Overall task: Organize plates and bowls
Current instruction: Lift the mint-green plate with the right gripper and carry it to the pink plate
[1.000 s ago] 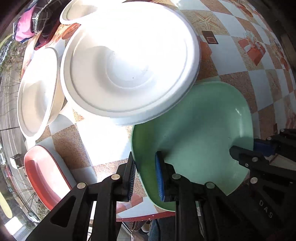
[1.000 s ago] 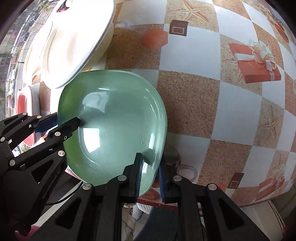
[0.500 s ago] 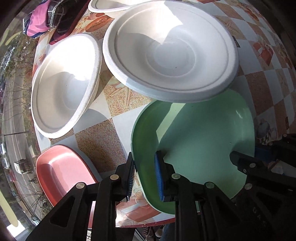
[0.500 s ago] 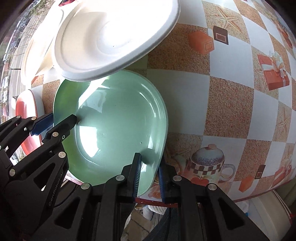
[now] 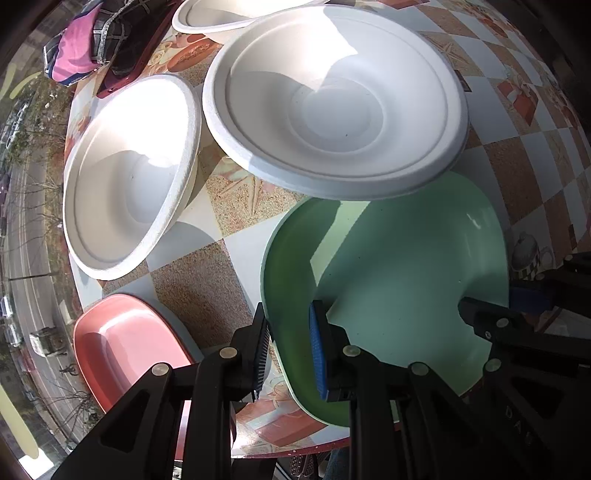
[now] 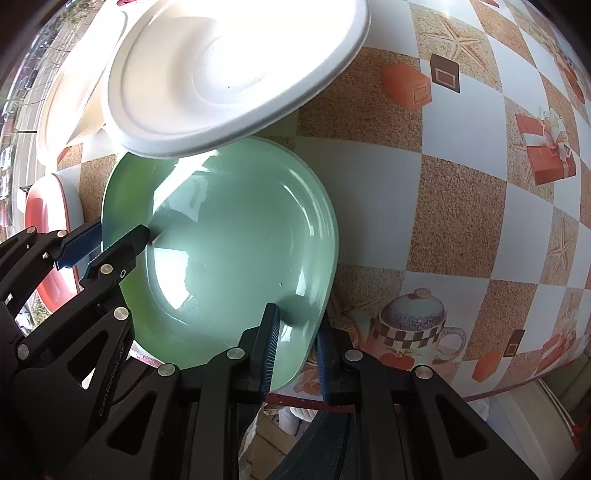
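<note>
Plate (image 5: 399, 280), green and squarish, lay at the near edge of the surface (image 6: 461, 206), clamped at two rims: the left gripper (image 5: 290, 354) was closed on its left rim, the right gripper (image 6: 295, 354) on its right rim. Its far edge sat beneath the overhanging rim of a white bowl (image 5: 336, 107); whether the two touched could not be told. A second white bowl (image 5: 125, 173) stood to the left, a pink plate (image 5: 125, 343) lay near the left corner, and the rim of a third white dish (image 5: 221, 16) showed at the top, beside a bundle of cloth (image 5: 85, 40). Compared with the frame one second earlier, both views had shifted: the pink plate and the second bowl sat more fully in the left view, and a teapot print (image 6: 413, 325) had entered the right view. Grip on the green plate was unchanged. Judged from this, the plate was being carried two-handed, probably toward the pink plate for stacking.
</note>
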`<action>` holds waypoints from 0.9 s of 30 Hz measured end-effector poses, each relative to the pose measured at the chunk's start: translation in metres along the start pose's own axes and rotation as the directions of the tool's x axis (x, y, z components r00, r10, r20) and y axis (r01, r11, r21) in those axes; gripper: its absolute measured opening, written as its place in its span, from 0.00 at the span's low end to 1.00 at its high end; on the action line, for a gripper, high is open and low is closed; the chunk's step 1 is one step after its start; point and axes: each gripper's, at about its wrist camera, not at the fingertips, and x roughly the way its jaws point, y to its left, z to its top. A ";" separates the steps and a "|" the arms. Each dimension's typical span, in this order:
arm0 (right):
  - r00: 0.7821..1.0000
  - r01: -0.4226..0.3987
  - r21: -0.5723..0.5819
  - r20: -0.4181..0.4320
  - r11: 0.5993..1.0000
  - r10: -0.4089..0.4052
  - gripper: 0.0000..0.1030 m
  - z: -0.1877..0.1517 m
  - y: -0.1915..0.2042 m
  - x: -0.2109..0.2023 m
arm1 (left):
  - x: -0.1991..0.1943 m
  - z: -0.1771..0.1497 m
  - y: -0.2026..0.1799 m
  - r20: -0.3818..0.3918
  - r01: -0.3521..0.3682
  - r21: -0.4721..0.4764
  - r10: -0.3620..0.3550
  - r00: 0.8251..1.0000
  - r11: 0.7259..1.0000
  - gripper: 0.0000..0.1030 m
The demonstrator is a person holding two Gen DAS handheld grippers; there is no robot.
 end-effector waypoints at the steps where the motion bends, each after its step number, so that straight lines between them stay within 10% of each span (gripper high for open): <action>1: 1.000 0.000 0.000 -0.002 1.000 0.000 0.18 0.000 0.000 0.000 | 0.002 0.001 0.002 0.000 0.002 0.000 -0.002 1.000 1.000 0.21; 27: 0.998 -0.049 -0.016 -0.047 0.999 0.048 0.19 -0.014 0.003 -0.001 | -0.003 -0.023 0.012 0.000 0.084 0.010 -0.085 0.996 0.996 0.19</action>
